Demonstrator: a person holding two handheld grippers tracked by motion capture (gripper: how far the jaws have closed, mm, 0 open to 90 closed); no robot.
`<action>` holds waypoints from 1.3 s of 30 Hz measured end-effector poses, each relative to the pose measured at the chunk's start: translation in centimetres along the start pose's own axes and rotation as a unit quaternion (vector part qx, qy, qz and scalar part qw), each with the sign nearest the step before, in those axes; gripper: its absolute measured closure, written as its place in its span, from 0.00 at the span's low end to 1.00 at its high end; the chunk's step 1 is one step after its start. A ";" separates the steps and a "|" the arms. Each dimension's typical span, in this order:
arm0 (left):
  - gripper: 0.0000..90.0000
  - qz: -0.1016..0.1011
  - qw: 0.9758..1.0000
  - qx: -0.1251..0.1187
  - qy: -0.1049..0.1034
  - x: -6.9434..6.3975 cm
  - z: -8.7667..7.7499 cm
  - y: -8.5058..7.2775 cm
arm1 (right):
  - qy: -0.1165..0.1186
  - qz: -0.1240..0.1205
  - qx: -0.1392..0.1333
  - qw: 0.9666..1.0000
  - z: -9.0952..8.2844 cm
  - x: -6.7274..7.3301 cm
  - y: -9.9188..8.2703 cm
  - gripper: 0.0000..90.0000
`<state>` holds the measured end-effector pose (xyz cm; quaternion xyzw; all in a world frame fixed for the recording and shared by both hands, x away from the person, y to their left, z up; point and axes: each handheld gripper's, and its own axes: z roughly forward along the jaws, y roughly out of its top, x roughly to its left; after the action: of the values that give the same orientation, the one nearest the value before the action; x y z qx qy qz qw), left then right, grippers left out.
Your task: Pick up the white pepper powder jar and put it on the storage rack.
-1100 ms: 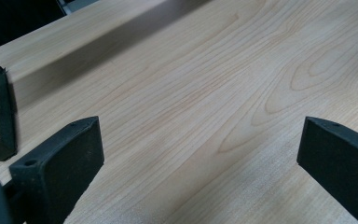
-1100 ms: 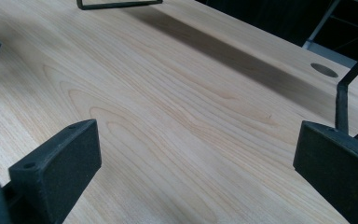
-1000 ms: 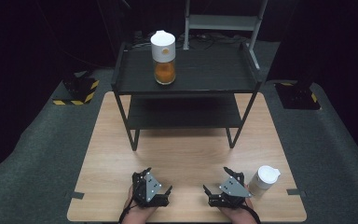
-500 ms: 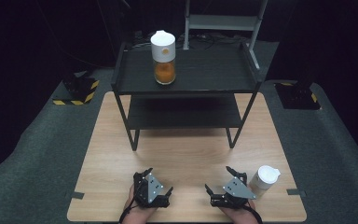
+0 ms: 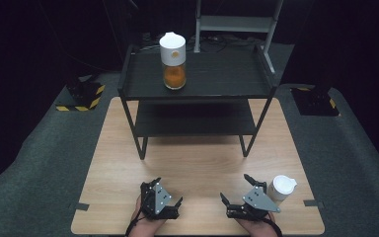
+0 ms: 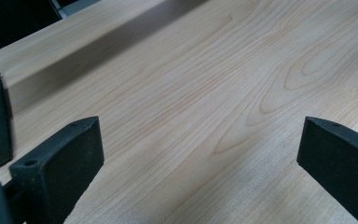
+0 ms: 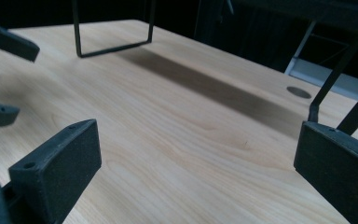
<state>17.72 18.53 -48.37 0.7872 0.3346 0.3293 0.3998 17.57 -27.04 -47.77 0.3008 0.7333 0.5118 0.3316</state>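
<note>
A light wooden tabletop (image 5: 197, 163) stood on grey carpet (image 5: 49, 163), its grain running lengthwise. A black two-tier metal shelf rack (image 5: 197, 79) occupied the far half, its four legs planted on the wood. On the rack's top tier, toward its left end, stood a white-lidded jar (image 5: 172, 60) holding orange contents. A white lidded cup (image 5: 282, 187) sat on the tabletop close to the near right corner. Strips of grey tape (image 5: 312, 203) marked the tabletop's left and right edges near the near corners.
</note>
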 end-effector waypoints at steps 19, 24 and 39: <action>0.01 0.000 1.000 -0.003 -0.009 0.3 0.0 -0.1 | -0.018 0.004 -0.048 0.999 -3.5 -1.0 1.2 0.00; 0.01 -0.001 1.000 -0.003 -0.011 0.4 0.0 -0.1 | -0.030 0.004 -0.051 0.998 -4.3 -1.3 1.1 0.00; 0.01 -0.002 1.000 -0.005 -0.017 0.6 0.0 -0.2 | -0.082 0.022 -0.055 0.995 -7.3 -2.5 0.2 0.00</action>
<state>17.99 19.12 -48.35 0.7902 0.3274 0.3170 0.4098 13.27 -32.96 -45.25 0.3391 0.6676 0.5319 0.3955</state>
